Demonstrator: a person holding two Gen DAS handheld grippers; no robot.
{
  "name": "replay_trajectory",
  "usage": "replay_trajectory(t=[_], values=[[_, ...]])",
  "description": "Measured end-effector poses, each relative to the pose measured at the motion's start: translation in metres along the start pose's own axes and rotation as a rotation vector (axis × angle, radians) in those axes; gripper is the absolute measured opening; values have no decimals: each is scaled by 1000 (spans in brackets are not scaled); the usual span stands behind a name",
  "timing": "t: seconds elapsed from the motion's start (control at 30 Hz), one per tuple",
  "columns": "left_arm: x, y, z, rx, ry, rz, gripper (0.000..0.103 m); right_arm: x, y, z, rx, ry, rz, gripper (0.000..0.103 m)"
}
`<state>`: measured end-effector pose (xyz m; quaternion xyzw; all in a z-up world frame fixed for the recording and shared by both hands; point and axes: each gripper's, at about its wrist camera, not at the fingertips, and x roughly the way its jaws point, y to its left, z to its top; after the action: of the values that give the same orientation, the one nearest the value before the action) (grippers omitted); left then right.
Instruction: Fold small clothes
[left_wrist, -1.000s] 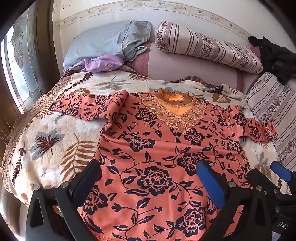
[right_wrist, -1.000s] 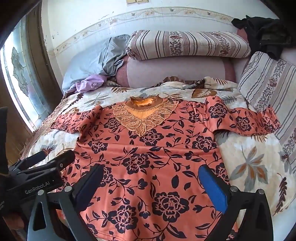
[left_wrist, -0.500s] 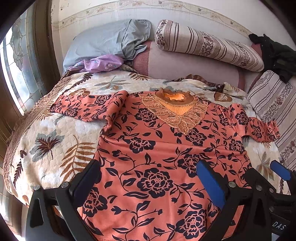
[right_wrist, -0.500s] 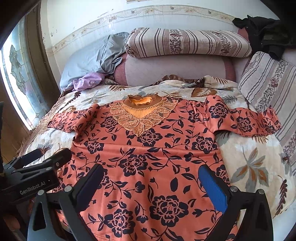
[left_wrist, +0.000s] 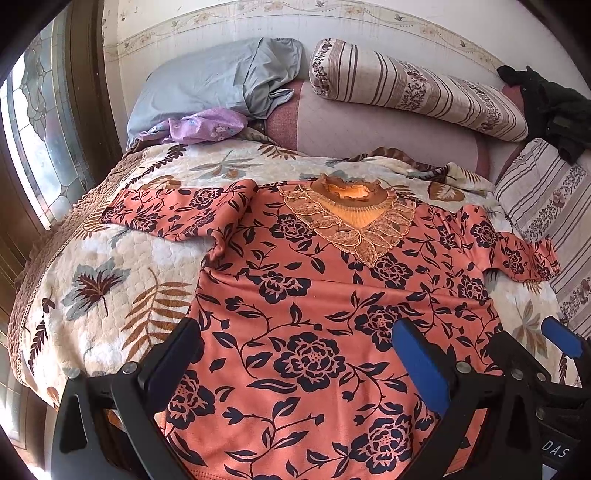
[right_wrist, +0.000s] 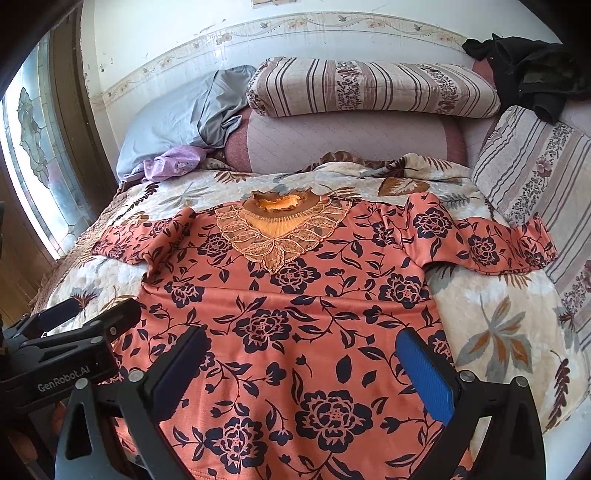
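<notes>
An orange top with dark flowers (left_wrist: 325, 314) lies spread flat on the bed, front up, both sleeves out to the sides, lace collar (left_wrist: 351, 229) at the far end. It also shows in the right wrist view (right_wrist: 295, 314). My left gripper (left_wrist: 295, 350) is open and empty above the lower hem area. My right gripper (right_wrist: 303, 354) is open and empty above the same part, a little further right. The right gripper shows at the right edge of the left view (left_wrist: 532, 376); the left one shows at the left of the right view (right_wrist: 74, 343).
The bed has a cream leaf-pattern quilt (left_wrist: 110, 280). At the head lie a grey pillow (left_wrist: 207, 85), a purple cloth (left_wrist: 199, 125) and a striped bolster (left_wrist: 413, 88). A striped cushion (right_wrist: 535, 170) and dark clothes (right_wrist: 528, 70) are at the right. A window (left_wrist: 37, 129) is left.
Both grippers have drawn back a little toward the near edge of the bed, so the top sits slightly further up in both views. The top has not moved.
</notes>
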<state>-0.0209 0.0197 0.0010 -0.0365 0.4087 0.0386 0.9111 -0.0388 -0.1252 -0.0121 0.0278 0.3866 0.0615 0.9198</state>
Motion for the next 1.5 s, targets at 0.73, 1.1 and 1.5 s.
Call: replay_trajectory(t=[0.73, 1.1, 1.5], values=[[-2, -5, 1, 13, 4, 5, 103, 0, 0, 4, -17, -31, -16, 103], [30, 7, -9, 2, 69, 21, 103, 6, -23, 1, 18, -19, 40, 103], [114, 43, -67, -57, 334, 108, 103, 68, -339, 7, 759, -41, 111, 86]])
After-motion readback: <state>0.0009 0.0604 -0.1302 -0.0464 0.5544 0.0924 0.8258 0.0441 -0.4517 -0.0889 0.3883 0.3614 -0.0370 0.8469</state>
